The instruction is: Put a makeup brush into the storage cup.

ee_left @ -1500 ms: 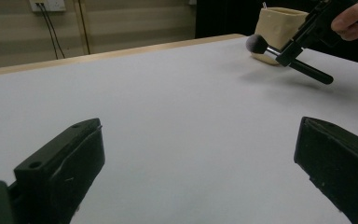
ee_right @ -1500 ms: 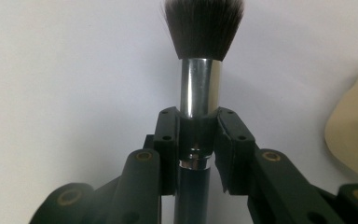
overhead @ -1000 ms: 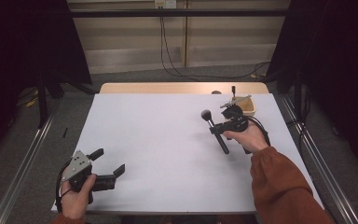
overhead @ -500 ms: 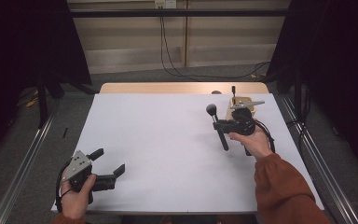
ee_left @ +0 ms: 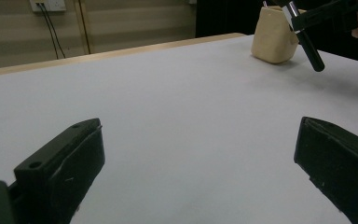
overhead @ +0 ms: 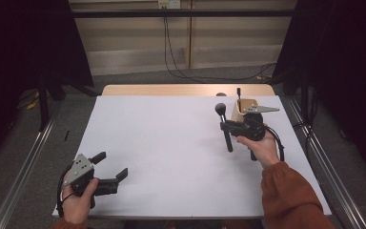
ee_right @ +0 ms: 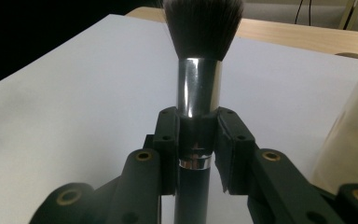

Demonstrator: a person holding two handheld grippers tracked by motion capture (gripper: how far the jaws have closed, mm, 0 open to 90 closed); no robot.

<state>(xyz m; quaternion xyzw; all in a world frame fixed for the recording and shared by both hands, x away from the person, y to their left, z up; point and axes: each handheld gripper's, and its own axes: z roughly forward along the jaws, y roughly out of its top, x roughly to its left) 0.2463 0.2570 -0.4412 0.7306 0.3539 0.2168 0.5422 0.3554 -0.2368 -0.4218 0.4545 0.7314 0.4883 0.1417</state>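
Right gripper view: right hand-held gripper [ee_right: 196,140] clamps makeup brush [ee_right: 199,70] at ferrule, bristles up, just beside beige holder [overhead: 244,109]. Insertion looks pending. Left hand-held gripper [overhead: 109,167] wide, well apart from holder, on bench [overhead: 162,143].

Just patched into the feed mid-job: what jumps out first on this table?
The makeup brush stands out: the right gripper is shut on its silver collar, bristles up, handle hanging clear above the white table, right of centre toward the far side. Just behind it sits a beige holder near the far right corner, something dark standing in it. The left gripper rests open and empty at the near left corner.
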